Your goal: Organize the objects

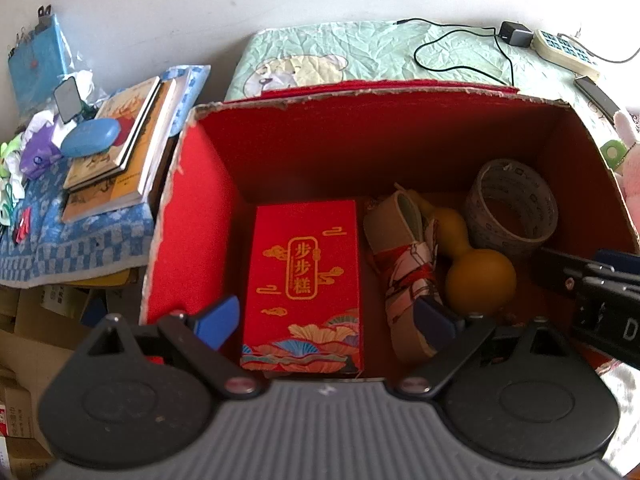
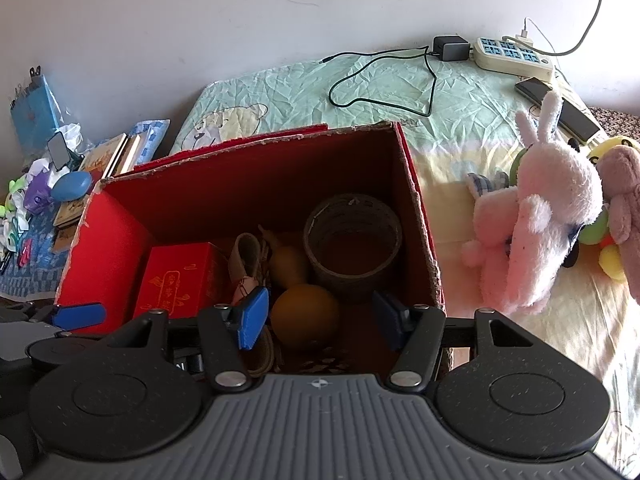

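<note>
Side counter (image 1: 76,236): sitting at 9 o'clock of the red box under a blue checked cloth, carrying a stack of books (image 1: 120,148) with a blue oval case (image 1: 91,137) lying on top and small clutter beside them.
Wall (image 1: 160,12): running plain and white behind everything at 12 o'clock.
Bed (image 2: 400,120): lying under a crinkled pale green and yellow sheet with a bear print, bearing the box.
Red box (image 1: 188,216): standing open on the bed, its rim torn and its inside red.
Red carton (image 1: 306,284): lying flat on the box floor at the left, gold lettering facing up.
Folded fan (image 1: 404,264): lying just right of the carton, touching the gourd.
Gourd (image 1: 478,276): resting at mid-floor between the fan and the tape.
Tape roll (image 1: 514,210): sitting in the far right corner, at 1 o'clock of the gourd.
Left tongs (image 1: 332,320): hovering over the box with blue pads wide apart, gripping nothing.
Right tongs (image 2: 320,320): hanging over the gourd, pads apart and empty.
Power strip (image 2: 514,54): lying at 1 o'clock by the wall, with a black charger (image 2: 450,49) plugged in and its cable looping over the sheet.
Plush rabbit (image 2: 536,220): lying on the bed at 3 o'clock of the box.
</note>
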The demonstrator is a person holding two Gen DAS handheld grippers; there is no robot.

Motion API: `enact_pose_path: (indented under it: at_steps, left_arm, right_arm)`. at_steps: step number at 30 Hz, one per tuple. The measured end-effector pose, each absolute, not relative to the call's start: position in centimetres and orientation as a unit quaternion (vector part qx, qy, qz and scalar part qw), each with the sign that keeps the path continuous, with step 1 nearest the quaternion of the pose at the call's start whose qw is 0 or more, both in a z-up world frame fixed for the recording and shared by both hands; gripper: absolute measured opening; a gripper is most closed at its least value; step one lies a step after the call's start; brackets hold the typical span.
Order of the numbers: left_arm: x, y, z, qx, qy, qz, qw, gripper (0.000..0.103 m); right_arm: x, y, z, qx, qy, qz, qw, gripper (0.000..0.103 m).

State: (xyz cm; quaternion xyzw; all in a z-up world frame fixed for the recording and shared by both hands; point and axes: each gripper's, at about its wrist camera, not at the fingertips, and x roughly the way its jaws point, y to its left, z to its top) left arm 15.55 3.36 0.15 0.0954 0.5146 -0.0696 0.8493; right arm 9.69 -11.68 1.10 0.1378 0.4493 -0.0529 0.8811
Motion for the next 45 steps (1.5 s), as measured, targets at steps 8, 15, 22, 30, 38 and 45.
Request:
enact_pose_path:
  at_steps: [8,15,22,30,38,45]
  left_arm:
    - [15.3,3.4,0.8,0.1,0.503,-0.067,0.856,0.094]
    - [15.0,3.8,2.1,0.109,0.486,-0.062,0.865,0.094]
    - [14.9,4.4,4.2,0.125,0.46,-0.052,0.877,0.094]
    - [15.3,4.7,7.6,0.141,0.432,-0.052,0.89,0.094]
    - [15.1,4.7,10.4,0.151,0.404,-0.056,0.901,0.094]
    - [14.1,4.5,9.4,0.131,0.418,-0.063,0.897,0.094]
  right_arm:
    - [9.5,-11.5,1.5,0.143,0.444,-0.045,0.883,0.061]
    - [9.0,-11.5,2.0,0.139,0.442,-0.044,0.885,0.061]
    - [8.7,-11.7,3.4,0.123,0.427,-0.043,0.895,0.061]
    - [8.3,-11.9,4.9,0.125,0.413,-0.041,0.901,0.061]
    - [7.2,-12.0,5.6,0.121,0.403,-0.044,0.906,0.061]
    - [6.4,-12.0,5.0,0.125,0.408,-0.05,0.903,0.061]
